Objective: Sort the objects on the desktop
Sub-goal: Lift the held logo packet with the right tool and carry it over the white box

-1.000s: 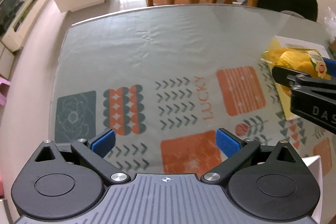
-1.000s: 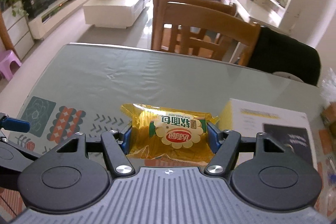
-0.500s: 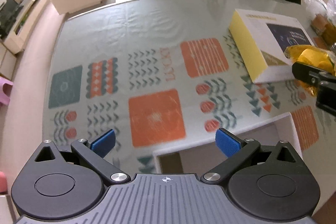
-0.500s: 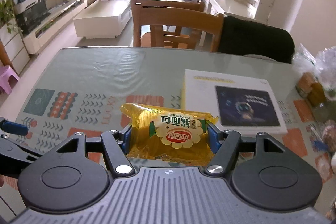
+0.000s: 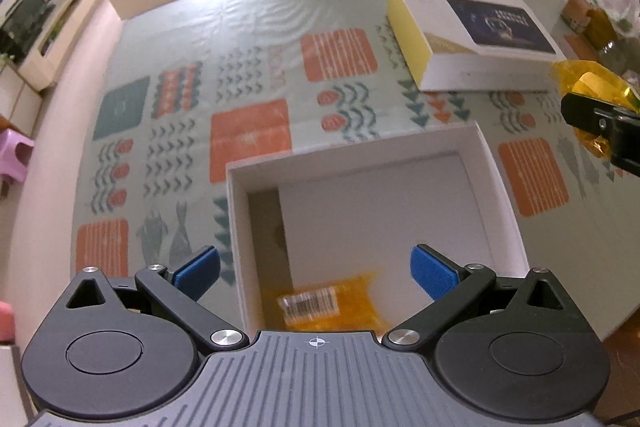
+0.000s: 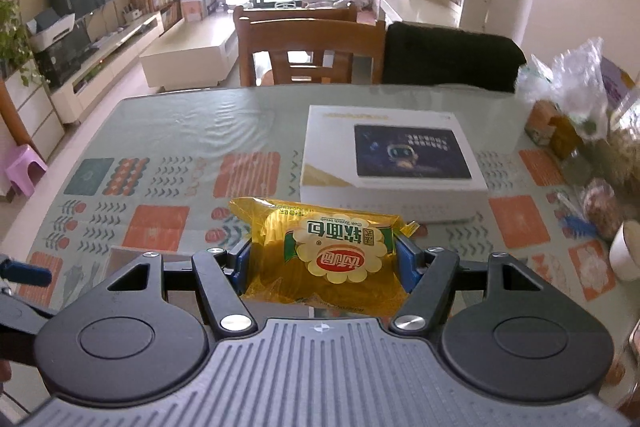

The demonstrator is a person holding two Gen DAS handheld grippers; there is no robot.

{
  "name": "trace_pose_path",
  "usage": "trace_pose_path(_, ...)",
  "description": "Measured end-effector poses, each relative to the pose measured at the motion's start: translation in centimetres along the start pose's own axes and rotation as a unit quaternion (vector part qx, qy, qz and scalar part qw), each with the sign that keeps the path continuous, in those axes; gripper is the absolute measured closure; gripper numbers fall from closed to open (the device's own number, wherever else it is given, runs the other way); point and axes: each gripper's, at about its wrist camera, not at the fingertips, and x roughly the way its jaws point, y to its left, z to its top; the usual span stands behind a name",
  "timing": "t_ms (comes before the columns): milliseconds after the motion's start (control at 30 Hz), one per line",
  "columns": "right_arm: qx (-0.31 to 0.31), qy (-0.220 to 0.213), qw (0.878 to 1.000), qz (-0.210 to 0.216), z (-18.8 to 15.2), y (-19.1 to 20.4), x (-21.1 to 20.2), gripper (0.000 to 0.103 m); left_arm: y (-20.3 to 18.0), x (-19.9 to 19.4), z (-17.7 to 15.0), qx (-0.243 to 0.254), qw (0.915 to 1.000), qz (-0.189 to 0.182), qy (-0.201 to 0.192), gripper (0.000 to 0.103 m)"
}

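My right gripper [image 6: 322, 261] is shut on a yellow bread packet [image 6: 320, 251] and holds it above the table; it also shows in the left wrist view [image 5: 592, 95] at the far right. My left gripper [image 5: 316, 273] is open and empty above the near end of an open white box [image 5: 496, 171]. A second yellow packet [image 5: 332, 301] lies inside that box at its near left corner, between and below my left fingers.
A flat white and yellow carton [image 6: 390, 163] [image 5: 472, 35] lies on the patterned tablecloth [image 5: 248, 135] beyond the box. Bags, jars and a white cup [image 6: 628, 251] crowd the right edge. Wooden chairs [image 6: 312, 47] stand at the far side.
Both grippers have drawn back toward the near edge of the table. The white box and the packet inside it have come into the left wrist view. The right gripper still holds its packet.
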Motion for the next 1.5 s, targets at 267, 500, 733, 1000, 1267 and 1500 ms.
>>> trace_pose_path(267, 0.002, 0.008, 1.000, 0.013, -2.8, -0.5, -1.3, 0.020, -1.6, -0.5, -3.1, -0.008, 0.9999, 0.010, 0.010, 0.000)
trace_pose_path(500, -0.005, 0.017, 1.000, 0.013, -4.5, -0.2, -1.9, 0.019, -1.7, -0.9, -4.8, -0.020, 0.9996, 0.019, 0.009, 0.000)
trace_pose_path(733, -0.007, 0.043, 0.999, 0.017, -6.5, 0.4, -1.3, 0.020, -1.3, -0.6, -6.8, -0.038, 0.9986, 0.022, 0.030, 0.000)
trace_pose_path(1000, -0.009, 0.058, 0.998, 0.025, -7.7, 1.4, -1.6, 0.019, -0.1, -1.5, -7.5, -0.060, 0.9974, 0.027, 0.029, 0.000)
trace_pose_path(1267, -0.013, 0.064, 0.998, 0.022, -8.5, 2.0, -2.2, 0.019, -0.2, -2.5, -8.2, -0.073, 0.9970, 0.020, 0.020, 0.000)
trace_pose_path(1500, -0.014, 0.069, 0.997, 0.018, -9.2, 1.8, -2.5, 0.019, -0.7, -2.9, -8.7, -0.071, 0.9972, 0.009, 0.020, 0.000)
